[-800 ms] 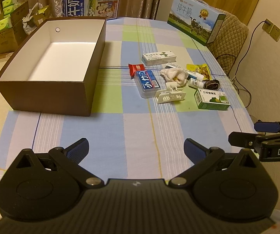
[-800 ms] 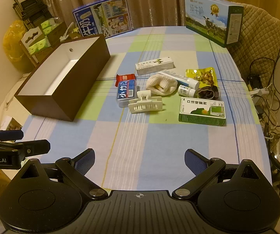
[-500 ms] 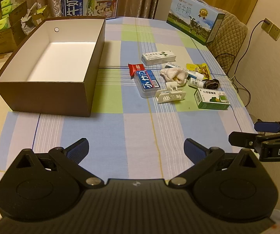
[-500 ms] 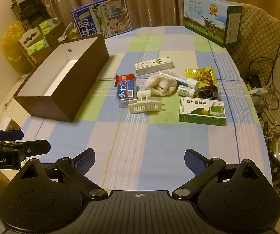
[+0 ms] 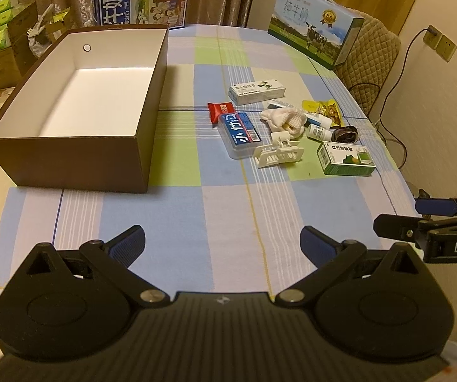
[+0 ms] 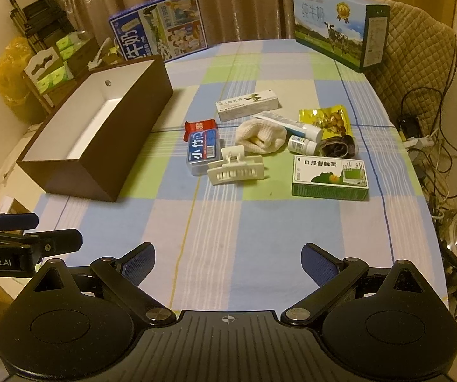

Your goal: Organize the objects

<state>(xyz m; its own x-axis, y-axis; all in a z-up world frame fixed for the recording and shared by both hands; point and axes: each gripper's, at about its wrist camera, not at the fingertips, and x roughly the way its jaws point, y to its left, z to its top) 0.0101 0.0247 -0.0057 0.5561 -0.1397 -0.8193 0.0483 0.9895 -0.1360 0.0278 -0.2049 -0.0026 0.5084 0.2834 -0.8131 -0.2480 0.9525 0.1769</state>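
Box (image 5: 69, 165) shifted (lengthwise, apparently) away.

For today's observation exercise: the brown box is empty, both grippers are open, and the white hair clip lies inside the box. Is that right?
Not quite. The hair clip lies on the tablecloth, outside the box, as the right wrist view shows. The box is empty, and the left gripper and right gripper are open.

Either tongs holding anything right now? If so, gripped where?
Nothing held. Left tongs and right tongs are both open and empty above the tablecloth; the brown box is empty and the items sit untouched.
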